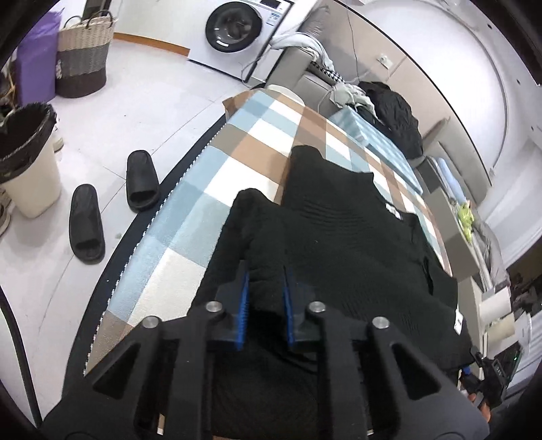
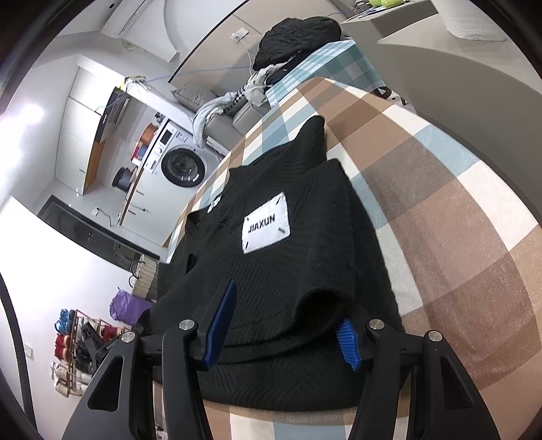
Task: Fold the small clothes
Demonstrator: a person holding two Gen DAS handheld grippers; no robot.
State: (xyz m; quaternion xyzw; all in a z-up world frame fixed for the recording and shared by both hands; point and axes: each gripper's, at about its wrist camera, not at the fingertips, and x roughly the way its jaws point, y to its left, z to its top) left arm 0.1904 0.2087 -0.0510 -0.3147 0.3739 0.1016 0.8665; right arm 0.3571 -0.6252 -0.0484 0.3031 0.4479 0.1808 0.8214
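Note:
A black knit sweater (image 1: 338,237) lies spread on the checked table cover (image 1: 237,145). My left gripper (image 1: 266,304) has its blue pads close together, pinching a ridge of the knit near the sweater's left side. In the right wrist view the sweater (image 2: 288,270) shows a white JIAXUN label (image 2: 266,223). My right gripper (image 2: 284,335) holds a thick raised fold of the near hem between its blue pads, which stand fairly wide apart; the right pad is partly under the fabric. That same gripper (image 1: 481,382) shows at the sweater's near right corner in the left wrist view.
A folded checked cloth (image 1: 355,125) and a black jacket (image 1: 396,115) lie at the table's far end. On the floor to the left are two black slippers (image 1: 142,184), a bin (image 1: 27,159), a woven basket (image 1: 83,54) and a washing machine (image 1: 233,27).

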